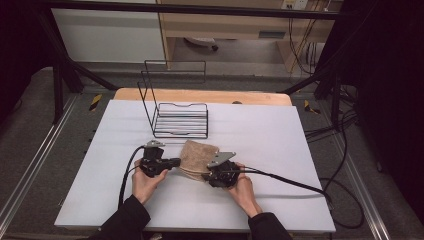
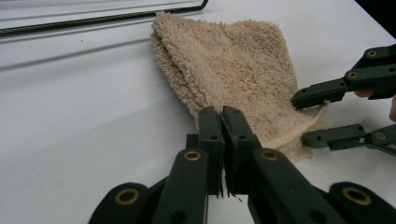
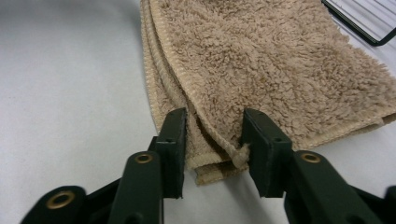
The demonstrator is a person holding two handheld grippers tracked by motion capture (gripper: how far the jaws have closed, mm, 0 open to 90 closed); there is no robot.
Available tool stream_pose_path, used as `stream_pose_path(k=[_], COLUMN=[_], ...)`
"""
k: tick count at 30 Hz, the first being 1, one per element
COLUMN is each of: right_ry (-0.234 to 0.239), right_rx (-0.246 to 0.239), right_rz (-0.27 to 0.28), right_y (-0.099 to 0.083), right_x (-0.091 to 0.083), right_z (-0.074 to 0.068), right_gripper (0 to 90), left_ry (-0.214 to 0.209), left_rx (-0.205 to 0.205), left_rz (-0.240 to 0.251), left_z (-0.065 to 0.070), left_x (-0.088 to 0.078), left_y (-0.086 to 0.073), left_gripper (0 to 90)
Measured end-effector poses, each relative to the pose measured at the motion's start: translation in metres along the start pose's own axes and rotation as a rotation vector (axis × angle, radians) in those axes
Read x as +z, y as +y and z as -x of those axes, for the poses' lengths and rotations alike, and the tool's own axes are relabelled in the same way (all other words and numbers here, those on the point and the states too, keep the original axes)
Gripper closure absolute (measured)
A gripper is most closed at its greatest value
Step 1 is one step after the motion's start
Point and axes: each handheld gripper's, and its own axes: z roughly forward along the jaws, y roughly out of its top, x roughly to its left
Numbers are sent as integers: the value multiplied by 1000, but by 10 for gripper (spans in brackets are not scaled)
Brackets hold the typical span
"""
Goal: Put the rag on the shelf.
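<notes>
**Folding the towel: one corner pinched, the other being let go**

Starting at the bottom of the high view, your forearms come in and meet at the middle of the white table [image 1: 280,145], each hand on its tool. Your left gripper [image 2: 223,122] has its jaws pressed together on the near edge of the beige towel [image 1: 198,156]; in the left gripper view the pads meet with only a sliver of cloth between them, likely so that the stacked layers stay put while the other side is freed. Your right gripper [image 3: 215,135] stands at the towel's lower right corner with its jaws partly apart: the folded hem lies between the pads, brushing the right one, but they do not squeeze it. That reads as a release or a re-grip, I judge.

The towel lies folded in several layers at the centre of the frame, flat on the table between the two tools. Just beyond it, toward the upper middle, stands the black wire rack [image 1: 175,117], near the towel's far edge but not touching it.
</notes>
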Motion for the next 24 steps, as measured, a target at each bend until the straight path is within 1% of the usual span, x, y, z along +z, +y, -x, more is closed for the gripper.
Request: stream_pose_path(k=[1,2,3,4,5,6,7,8,10,11,13,14,16,18,19,20,21,23,24], right_ry=[-5,-5,-13,-24,-26,-31,-31,-31,-27,-25,-14,0,4,34,34,43,55,76,97], right_rx=[4,4,5,4,11,25,25,48,54,67,70,75,75,65,65,65,70,76,91], right_rz=[-6,-6,-9,-10,-13,-15,-15,-15,-15,-10,0,9,11,12,12,13,11,16,18], right_y=[1,1,1,1,2,2,2,3,3,4,5,7,8,13,13,14,15,18,18], right_x=[0,0,0,0,0,0,0,-1,-1,-2,-5,-9,-11,-16,-16,-16,-16,-14,-12], right_z=[1,1,2,3,4,4,4,4,5,4,3,-1,-3,-16,-16,-20,-24,-33,-37], right_gripper=[690,690,748,776,791,812,812,823,826,828,830,829,829,829,829,828,828,827,827], left_ry=[-6,-13,-25,-21,-19,-20,-21,-23,-26,-25,-26,-28,-30,-23,-17,-8,3,18,19], left_rx=[-1,-2,-4,-1,6,6,6,4,3,5,5,0,-2,3,10,21,36,50,51], left_rz=[1,4,6,9,8,7,8,9,12,13,16,18,21,12,10,3,-5,-17,-21], left_z=[0,1,1,3,4,4,4,4,3,3,2,2,0,-1,-1,0,0,-1,-1], left_x=[0,0,1,1,1,2,2,2,1,0,-3,-4,-8,-12,-14,-16,-18,-22,-24], left_y=[0,0,0,0,0,0,0,0,0,1,2,2,3,2,2,1,0,-3,-4], left_gripper=[867,867,867,867,867,867,867,866,867,867,867,867,867,867,867,867,867,867,867])
